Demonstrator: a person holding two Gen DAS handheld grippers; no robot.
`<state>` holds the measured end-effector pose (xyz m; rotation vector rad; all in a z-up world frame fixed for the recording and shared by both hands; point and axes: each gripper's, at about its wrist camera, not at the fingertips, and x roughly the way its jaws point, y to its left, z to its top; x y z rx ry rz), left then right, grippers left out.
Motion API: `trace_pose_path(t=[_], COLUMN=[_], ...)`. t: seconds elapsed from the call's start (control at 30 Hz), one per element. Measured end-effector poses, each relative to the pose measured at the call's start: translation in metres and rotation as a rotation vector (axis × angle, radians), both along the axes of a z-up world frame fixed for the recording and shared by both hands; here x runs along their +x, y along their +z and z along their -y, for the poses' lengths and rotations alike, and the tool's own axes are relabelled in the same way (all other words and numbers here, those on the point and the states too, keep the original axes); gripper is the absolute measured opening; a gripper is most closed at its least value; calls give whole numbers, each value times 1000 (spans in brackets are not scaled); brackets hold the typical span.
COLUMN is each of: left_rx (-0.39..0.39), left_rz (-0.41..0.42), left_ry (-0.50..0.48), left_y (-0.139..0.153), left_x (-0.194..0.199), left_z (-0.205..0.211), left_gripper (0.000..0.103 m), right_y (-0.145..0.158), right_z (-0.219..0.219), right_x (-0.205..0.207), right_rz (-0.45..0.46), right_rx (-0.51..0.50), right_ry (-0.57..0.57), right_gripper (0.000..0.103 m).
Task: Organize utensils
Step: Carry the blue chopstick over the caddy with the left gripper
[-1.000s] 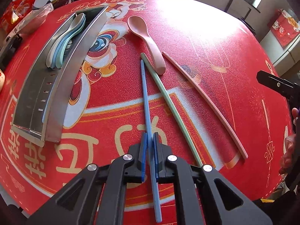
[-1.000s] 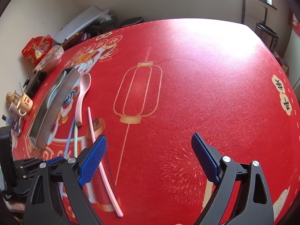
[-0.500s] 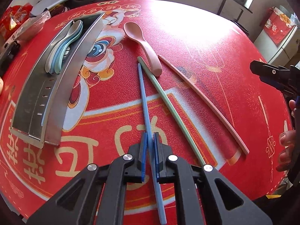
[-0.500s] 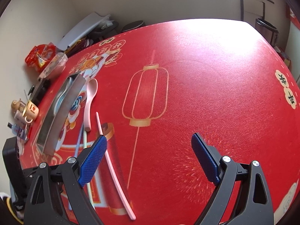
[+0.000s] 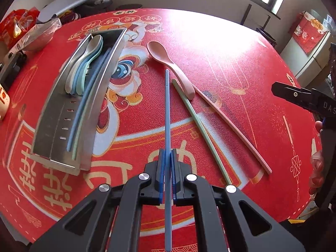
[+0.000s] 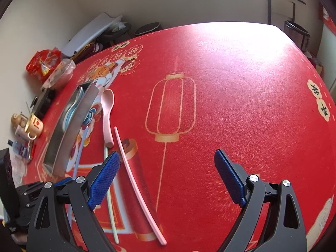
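My left gripper [image 5: 167, 157] is shut on a blue chopstick [image 5: 167, 109], which it holds lifted off the red tablecloth, tip pointing away. A green chopstick [image 5: 199, 126], a pink chopstick [image 5: 231, 126] and a pink spoon [image 5: 166, 61] lie on the cloth to its right. The steel utensil tray [image 5: 100, 88] at the left holds several spoons [image 5: 84, 65] and a blue and a green chopstick. My right gripper [image 6: 166, 176] hovers open over the cloth with nothing between its fingers; the pink chopstick [image 6: 136, 180] lies just right of its left finger.
A red snack bag [image 5: 14, 25], a wrapped bowl [image 5: 40, 35] and a cup [image 6: 34, 126] crowd the table's left edge. The right hand's gripper [image 5: 304, 100] shows at the right of the left wrist view. Bare red cloth [image 6: 241, 84] stretches to the right.
The left gripper has risen with the blue chopstick, whose tip has left the cloth and swung toward the pink spoon. The right gripper stays open and nearly still.
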<state>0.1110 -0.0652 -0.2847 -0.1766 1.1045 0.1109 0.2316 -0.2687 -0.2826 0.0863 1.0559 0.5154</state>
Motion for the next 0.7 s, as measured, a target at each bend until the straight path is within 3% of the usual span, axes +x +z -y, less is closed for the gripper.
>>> trace_pose_path(t=[0.23, 0.4, 0.7], left_rx=[40, 57, 31], left_rz=[33, 48, 99], left_ry=[-26, -38, -10], left_y=[19, 26, 37], left_x=[-2, -6, -12], left_z=[-14, -28, -65], left_gripper=[5, 5, 5], right_y=[-15, -23, -17], right_z=[-18, -29, -60], right_x=[5, 4, 4], right_rz=[-126, -161, -116], right_rx=[28, 22, -32], right_ry=[-17, -42, 0], right_gripper=[88, 88, 88])
